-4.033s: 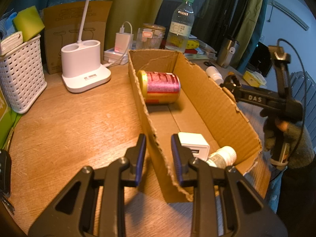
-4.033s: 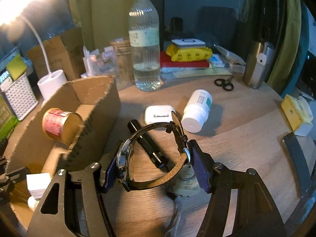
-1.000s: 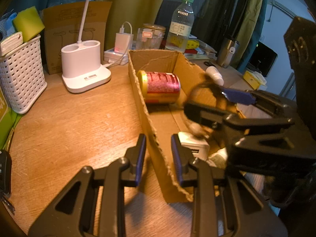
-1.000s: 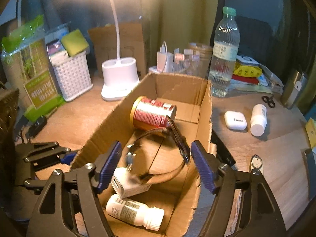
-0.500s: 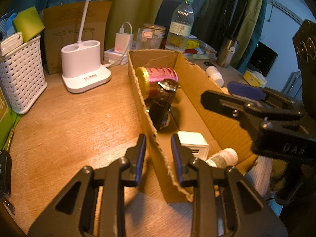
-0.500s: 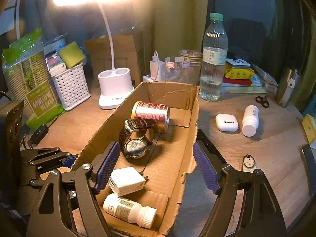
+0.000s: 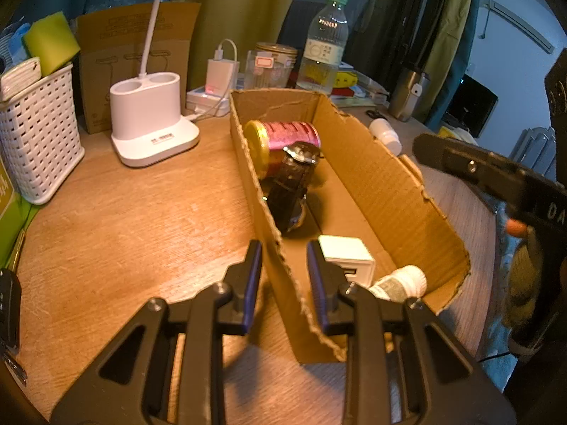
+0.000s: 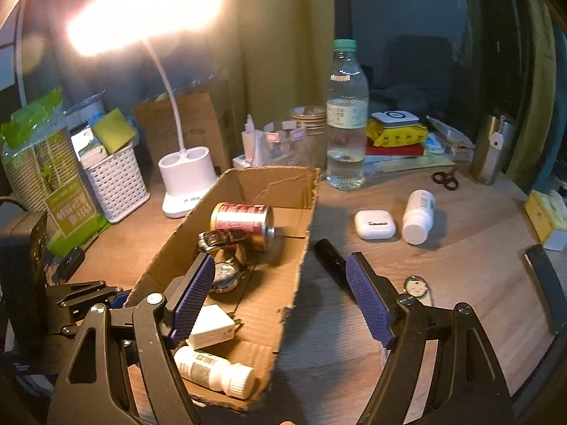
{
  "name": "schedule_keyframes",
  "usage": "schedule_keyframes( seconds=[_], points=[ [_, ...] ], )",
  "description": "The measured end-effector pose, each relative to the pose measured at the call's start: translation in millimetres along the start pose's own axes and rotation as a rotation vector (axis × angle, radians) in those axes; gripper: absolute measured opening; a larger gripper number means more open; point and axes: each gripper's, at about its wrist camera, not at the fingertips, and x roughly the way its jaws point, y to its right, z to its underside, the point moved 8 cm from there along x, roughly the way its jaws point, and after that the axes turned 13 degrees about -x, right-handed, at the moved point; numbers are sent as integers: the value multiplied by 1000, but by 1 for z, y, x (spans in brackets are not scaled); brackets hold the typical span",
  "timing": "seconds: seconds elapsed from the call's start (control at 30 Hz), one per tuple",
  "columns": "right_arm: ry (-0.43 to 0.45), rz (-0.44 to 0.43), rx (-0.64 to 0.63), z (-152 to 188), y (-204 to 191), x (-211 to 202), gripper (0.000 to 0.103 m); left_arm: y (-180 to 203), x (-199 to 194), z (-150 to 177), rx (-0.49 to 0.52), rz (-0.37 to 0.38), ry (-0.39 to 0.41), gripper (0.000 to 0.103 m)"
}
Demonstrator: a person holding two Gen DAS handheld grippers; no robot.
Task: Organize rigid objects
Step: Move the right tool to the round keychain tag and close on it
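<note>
Watch (image 7: 292, 184) lies in the box (image 7: 397, 191); left tongs (image 7: 283, 279) pinch its wall, right tongs (image 8: 280, 301) spread.

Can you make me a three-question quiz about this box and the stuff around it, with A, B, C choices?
1. Where is the watch?
A. in the cardboard box
B. beside the earbuds case
C. in the white basket

2. How many things lie inside the box?
A. two
B. four
C. six

3. How is the right tool?
A. shut on the watch
B. shut on the can
C. open and holding nothing

Answers:
1 A, it leans on the can inside.
2 B, can, watch, charger, pill bottle.
3 C, its pads stand wide apart.
</note>
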Motion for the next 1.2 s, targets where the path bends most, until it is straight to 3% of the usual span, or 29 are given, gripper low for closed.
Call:
schedule_keyframes(
  seconds=[0.37,0.8,1.2],
  points=[
    [-23,92,51,11,30,2,79,0,-1,0,-4,-3,2,28],
    [-90,319,99,28,87,-2,79,-1,0,-1,-6,-14,4,28],
    [-240,334,220,66,116,52,78,-2,3,-1,-11,3,-9,28]
  ],
)
